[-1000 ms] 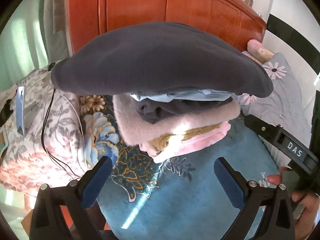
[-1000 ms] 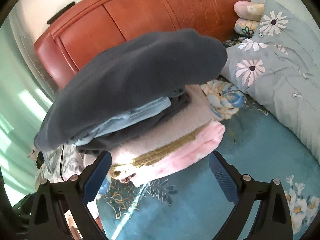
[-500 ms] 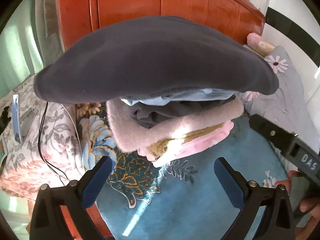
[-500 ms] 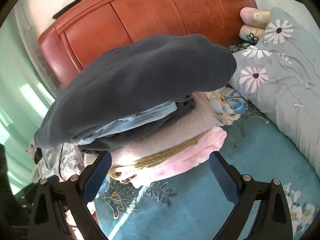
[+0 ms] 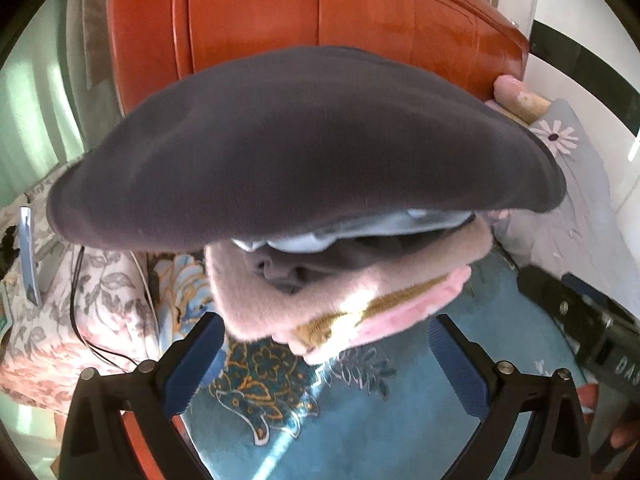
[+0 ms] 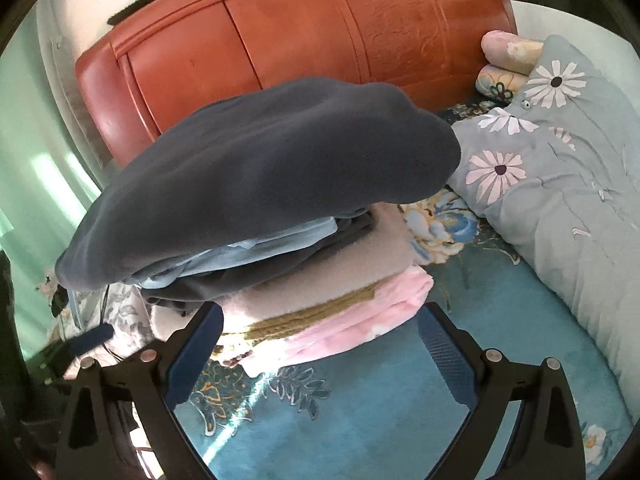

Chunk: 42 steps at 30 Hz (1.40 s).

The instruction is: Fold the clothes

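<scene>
A stack of folded clothes sits on the blue bedspread (image 5: 360, 432) in front of the headboard. On top lies a dark grey fleece garment (image 5: 304, 144) (image 6: 260, 176), overhanging the rest. Under it are a light blue piece (image 6: 260, 248), a dark grey piece (image 5: 288, 272), a beige fluffy piece (image 5: 260, 304) (image 6: 340, 276) and a pink one (image 5: 400, 312) (image 6: 360, 320) with a mustard band. My left gripper (image 5: 326, 364) is open just short of the stack's front. My right gripper (image 6: 320, 352) is also open, close to the stack, with nothing between its fingers.
A red wooden headboard (image 6: 300, 36) stands behind the stack. A grey quilt with daisies (image 6: 560, 168) and rolled pillows (image 6: 508, 48) lie to the right. A floral pillow (image 5: 80, 300) with a black cable (image 5: 76, 312) lies left. The other gripper's body (image 5: 592, 320) and a hand show at the left view's right edge.
Both grippers moved closer to the stack, which now looks larger in both views. The stack itself has not changed and both grippers stay open.
</scene>
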{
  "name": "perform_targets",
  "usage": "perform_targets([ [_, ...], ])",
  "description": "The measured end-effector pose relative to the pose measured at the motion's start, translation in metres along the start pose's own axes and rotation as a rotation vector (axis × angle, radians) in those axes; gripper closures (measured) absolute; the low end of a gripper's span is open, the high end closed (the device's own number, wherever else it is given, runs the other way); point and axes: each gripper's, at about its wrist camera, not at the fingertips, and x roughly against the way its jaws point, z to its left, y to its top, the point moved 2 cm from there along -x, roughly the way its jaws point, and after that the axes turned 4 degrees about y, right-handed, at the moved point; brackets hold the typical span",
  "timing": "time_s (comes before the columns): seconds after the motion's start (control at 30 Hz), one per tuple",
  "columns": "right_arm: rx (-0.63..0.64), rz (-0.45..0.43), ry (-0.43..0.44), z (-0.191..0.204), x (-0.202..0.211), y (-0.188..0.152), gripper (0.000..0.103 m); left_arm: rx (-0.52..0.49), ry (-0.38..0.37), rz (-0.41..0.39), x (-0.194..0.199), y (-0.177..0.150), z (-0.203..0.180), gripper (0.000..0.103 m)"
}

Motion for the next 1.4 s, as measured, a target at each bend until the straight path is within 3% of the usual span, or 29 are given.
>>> perform_targets([
  [0.47, 0.078, 0.051, -0.086, -0.005, -0.014, 0.010, 0.005, 0.053, 0.028, -0.024, -0.025, 0.015, 0.004, 0.000],
  [0.83, 0.125, 0.092, -0.056, 0.011, -0.038, 0.010, 0.005, 0.102, 0.036, -0.002, -0.039, 0.014, 0.019, 0.000],
  [1.4, 0.131, 0.115, -0.061, 0.014, -0.054, 0.013, 0.005, 0.100, 0.043, 0.025, -0.055, 0.010, 0.019, 0.000],
])
